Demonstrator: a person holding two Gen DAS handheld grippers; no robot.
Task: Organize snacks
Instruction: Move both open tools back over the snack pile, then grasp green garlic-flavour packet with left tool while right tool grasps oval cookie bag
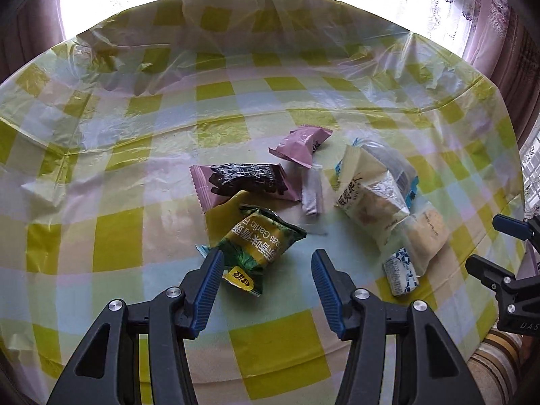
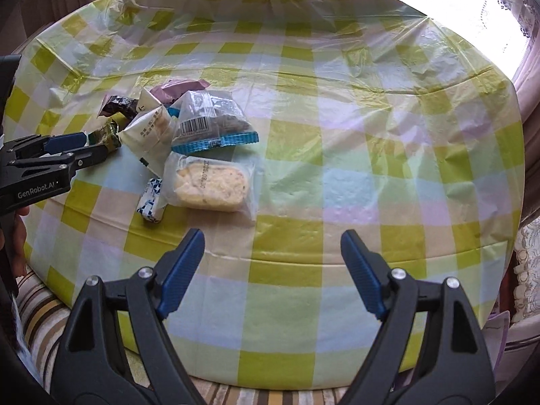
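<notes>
A heap of snack packets lies on the checked tablecloth (image 1: 118, 236). My left gripper (image 1: 266, 263) is open over a green garlic-peas packet (image 1: 260, 249); its left finger is at the packet's edge and the right finger stands clear of it. Beyond lie a pink packet with dark print (image 1: 243, 182), a plain pink packet (image 1: 300, 145) and a white packet (image 1: 364, 189). My right gripper (image 2: 271, 246) is open wide with nothing between its fingers, just short of a clear-wrapped yellow cake (image 2: 212, 185) and a small blue-and-white candy (image 2: 150, 202). A clear packet with a blue edge (image 2: 209, 121) lies behind them.
The round table's cloth (image 2: 371, 168) is crumpled along the far rim. The left gripper (image 2: 101, 145) shows at the left edge of the right wrist view. A striped cushion (image 2: 44, 307) sits below the near table edge. Curtains (image 1: 499, 33) hang behind the table.
</notes>
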